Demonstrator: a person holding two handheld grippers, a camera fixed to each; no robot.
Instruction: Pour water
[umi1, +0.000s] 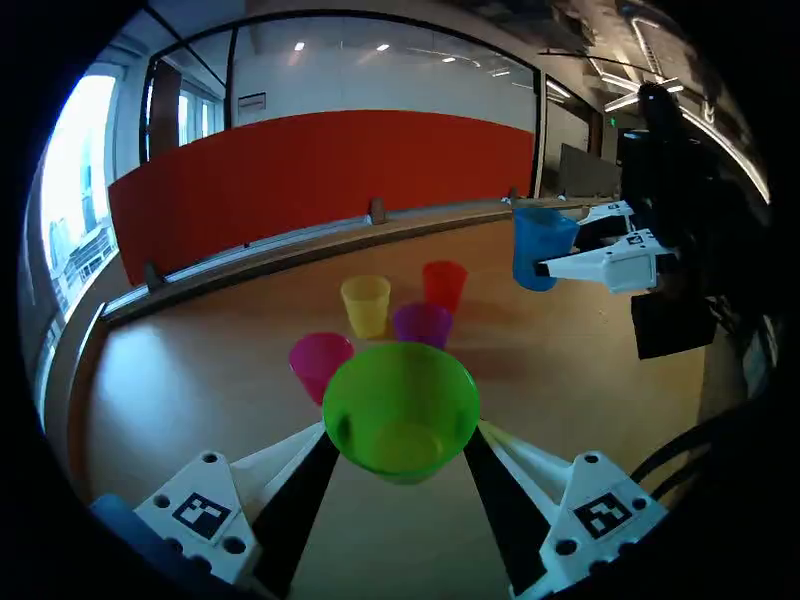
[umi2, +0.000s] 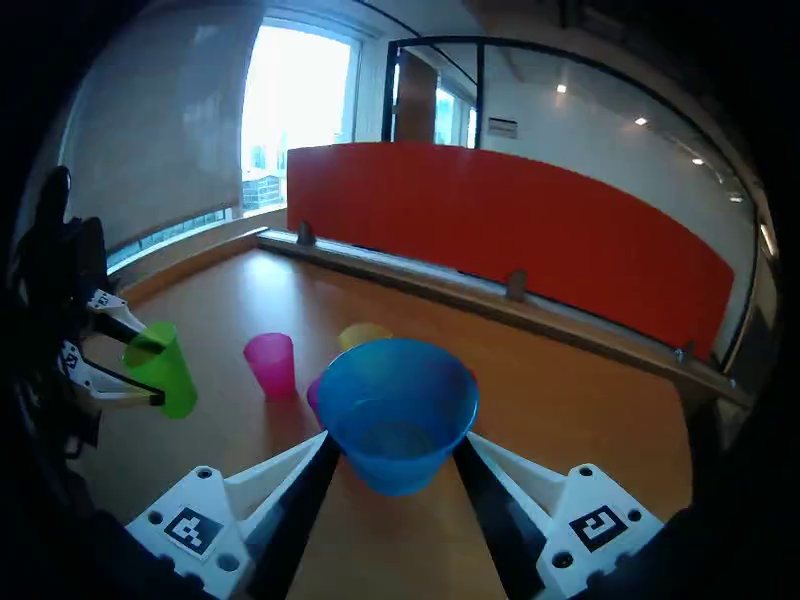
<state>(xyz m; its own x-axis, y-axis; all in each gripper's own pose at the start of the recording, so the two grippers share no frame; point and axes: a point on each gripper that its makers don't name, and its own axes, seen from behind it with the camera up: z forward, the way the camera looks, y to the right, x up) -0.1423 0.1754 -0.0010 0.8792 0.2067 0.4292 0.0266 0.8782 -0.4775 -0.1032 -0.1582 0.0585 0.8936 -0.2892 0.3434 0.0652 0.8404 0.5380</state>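
**Two light plastic cups held aloft, one in each gripper**

The green cup (umi1: 400, 410) is clamped between the fingers of the left gripper (umi1: 402, 432), which press on opposite sides of its wall. It is held upright above the wooden table (umi1: 580, 400), nearer the camera than the purple cup (umi1: 422, 325). The blue cup (umi2: 397, 412) is clamped in the same way by the right gripper (umi2: 398, 440). In the left gripper view it is seen well apart from the purple cup, up and to its right. A pink cup (umi1: 320, 362), a yellow cup (umi1: 365, 303) and a red cup (umi1: 444, 284) are stood close around the purple cup. Whether water is held in either raised cup cannot be told.

Both cups are judged thin, light and smooth, with walls that would buckle under a hard squeeze. The tapered wall is best taken at mid-height, under the wider rim, so that slipping is checked.
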